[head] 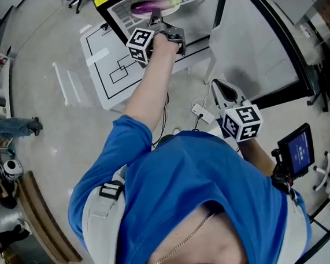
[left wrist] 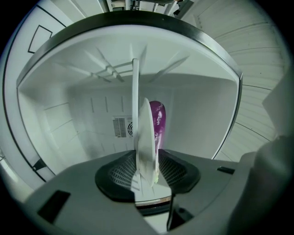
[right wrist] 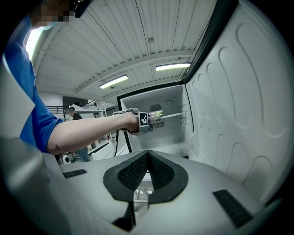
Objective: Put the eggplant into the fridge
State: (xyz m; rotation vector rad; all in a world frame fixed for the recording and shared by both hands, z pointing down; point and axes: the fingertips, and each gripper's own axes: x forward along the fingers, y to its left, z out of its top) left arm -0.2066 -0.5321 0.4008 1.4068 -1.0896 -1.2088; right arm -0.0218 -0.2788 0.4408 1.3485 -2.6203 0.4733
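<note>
A purple eggplant (head: 153, 6) lies on a white plate (head: 172, 9) on the wire shelf (head: 123, 13) inside the open fridge. My left gripper (head: 159, 23) reaches in to that plate. In the left gripper view the plate (left wrist: 146, 137) stands edge-on between the jaws with the eggplant (left wrist: 157, 121) on its far side. The left gripper (left wrist: 146, 176) is open, its pads flanking the rim. My right gripper (head: 222, 91) hangs back near the fridge door (head: 261, 44), shut and empty. The right gripper view shows its jaws (right wrist: 147, 158) closed, and the left gripper (right wrist: 143, 119) at the eggplant (right wrist: 155, 113).
The fridge door (right wrist: 243, 114) stands open on the right, close beside my right gripper. A white marked board (head: 109, 64) leans left of the fridge. A power strip (head: 201, 113) and cables lie on the floor. A small screen (head: 297, 150) is at right; a person (head: 7, 126) stands far left.
</note>
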